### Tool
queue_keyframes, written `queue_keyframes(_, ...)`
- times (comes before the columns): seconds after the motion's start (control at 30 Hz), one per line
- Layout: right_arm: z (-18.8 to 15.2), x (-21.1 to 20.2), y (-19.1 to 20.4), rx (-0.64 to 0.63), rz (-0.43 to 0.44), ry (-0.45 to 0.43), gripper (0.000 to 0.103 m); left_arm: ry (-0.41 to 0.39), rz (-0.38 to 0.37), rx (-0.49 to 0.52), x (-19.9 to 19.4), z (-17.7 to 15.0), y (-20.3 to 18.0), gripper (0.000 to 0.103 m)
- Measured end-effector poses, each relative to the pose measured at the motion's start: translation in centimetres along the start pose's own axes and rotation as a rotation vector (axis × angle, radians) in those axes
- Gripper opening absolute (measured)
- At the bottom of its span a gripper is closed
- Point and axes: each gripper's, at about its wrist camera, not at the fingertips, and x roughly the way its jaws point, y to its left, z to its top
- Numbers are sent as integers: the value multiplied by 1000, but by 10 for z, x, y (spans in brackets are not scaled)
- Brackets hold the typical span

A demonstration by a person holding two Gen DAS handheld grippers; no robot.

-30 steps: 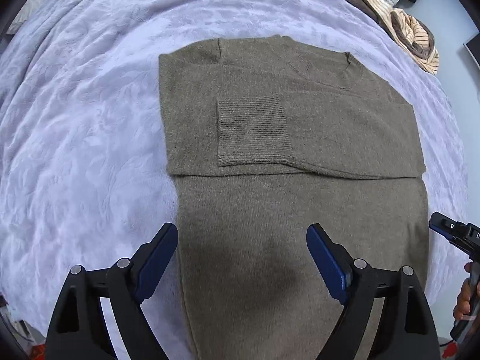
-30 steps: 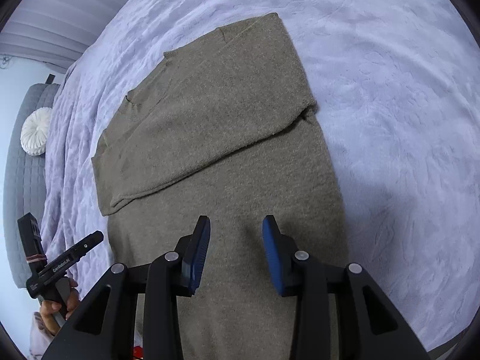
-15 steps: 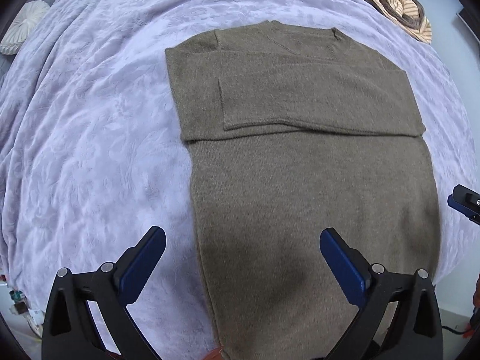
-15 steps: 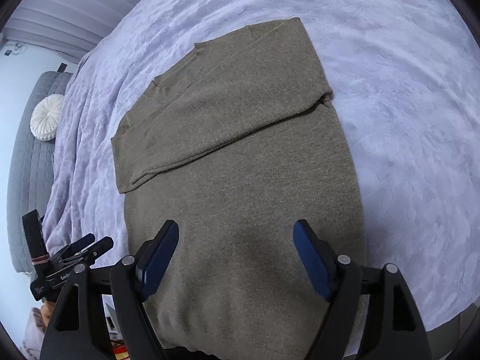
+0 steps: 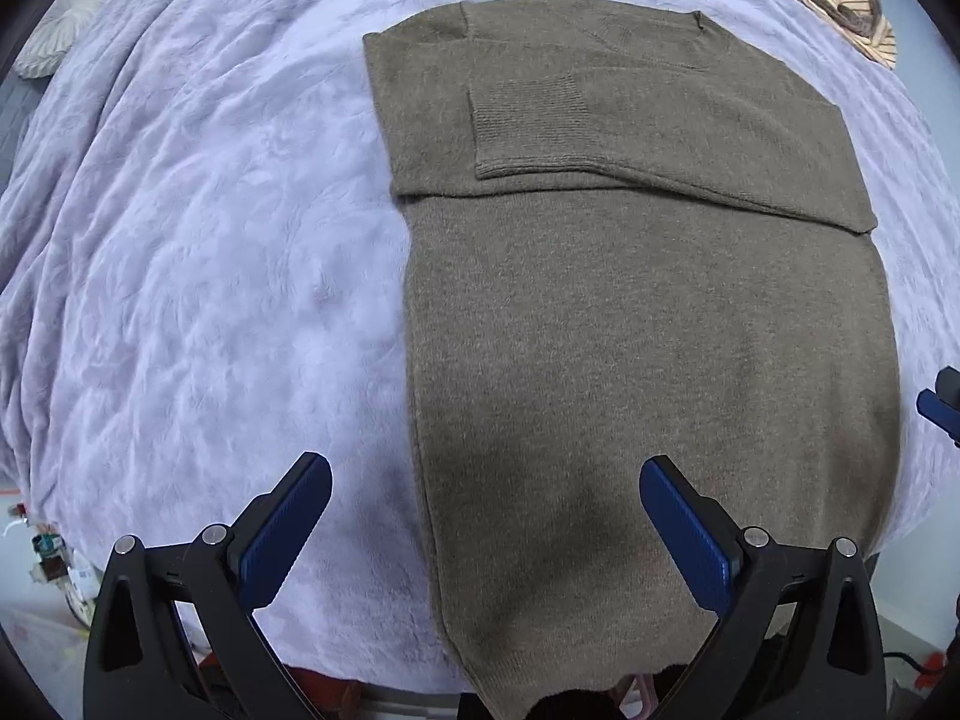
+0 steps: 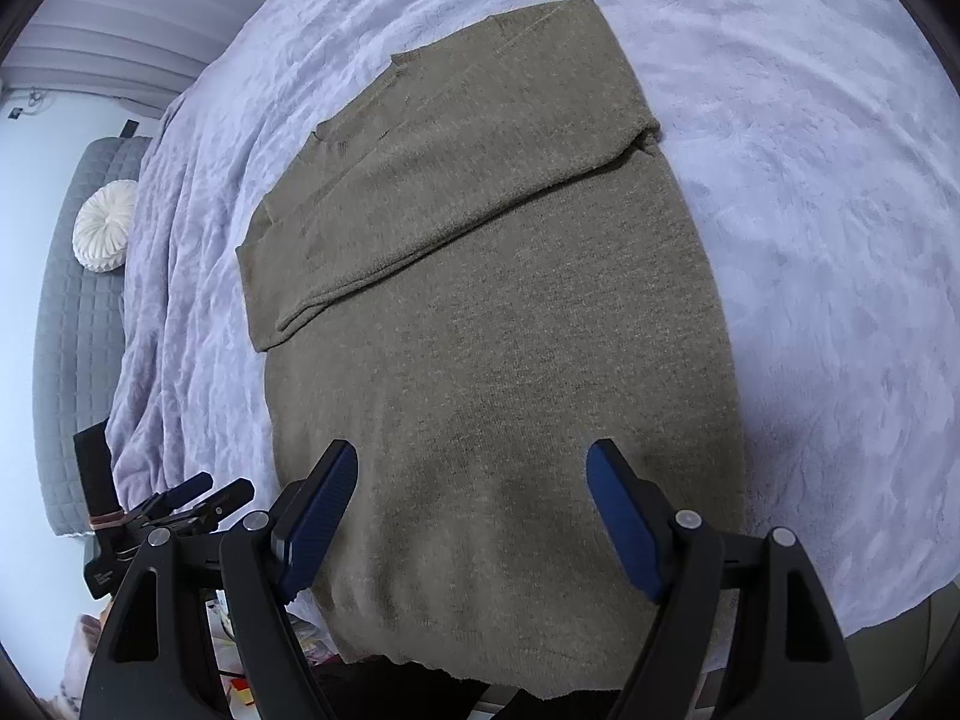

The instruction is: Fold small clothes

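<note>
Your bed (image 5: 198, 252) carries a lilac plush blanket, and the olive sweater (image 5: 648, 324) lies flat on it with both sleeves folded across the chest and its hem hanging over the near edge. Your left tool (image 5: 480, 531) and right tool (image 6: 471, 519) have just been opening; both hover wide apart above the lower body, gripping nothing

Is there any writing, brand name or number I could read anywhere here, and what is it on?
No text can be read in these pictures.
Left gripper: in the right wrist view its black body carries a small pale marking, too small and blurred to read.
Sweater: no tag or print shows.
Blanket: only a woven pattern, no words.
</note>
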Motion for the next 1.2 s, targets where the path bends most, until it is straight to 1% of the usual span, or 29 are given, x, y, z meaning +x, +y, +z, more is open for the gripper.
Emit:
queue_keyframes(0.1,2,1,-5,-17,3,38,81,2,7,-51,-4,-5,-3,103)
queue_keyframes(0.4,9,9,-12,-147,3,175,81,8,34,-183,-11,-30,-15,103)
queue_keyframes(0.53,13,16,-19,-160,12,222,81,27,30,-212,-8,-44,-15,103)
queue_keyframes(0.63,10,20,-25,-153,24,247,81,54,18,-224,0,-57,-8,103)
queue_keyframes(0.73,1,24,-33,-129,25,268,81,77,-16,-238,12,-73,3,103)
queue_keyframes(0.8,-9,28,-41,-108,10,280,81,95,-54,-238,25,-84,10,103)
queue_keyframes(0.87,-19,30,-50,-83,-18,284,81,122,-84,-222,37,-93,15,103)
queue_keyframes(0.97,-40,30,-64,-33,-4,293,81,144,-115,-185,52,-107,19,103)
queue_keyframes(1.1,-66,27,-75,-7,-6,274,81,183,-194,-152,69,-123,19,103)
queue_keyframes(1.2,-81,20,-82,25,-8,248,81,209,-233,-127,77,-129,16,103)
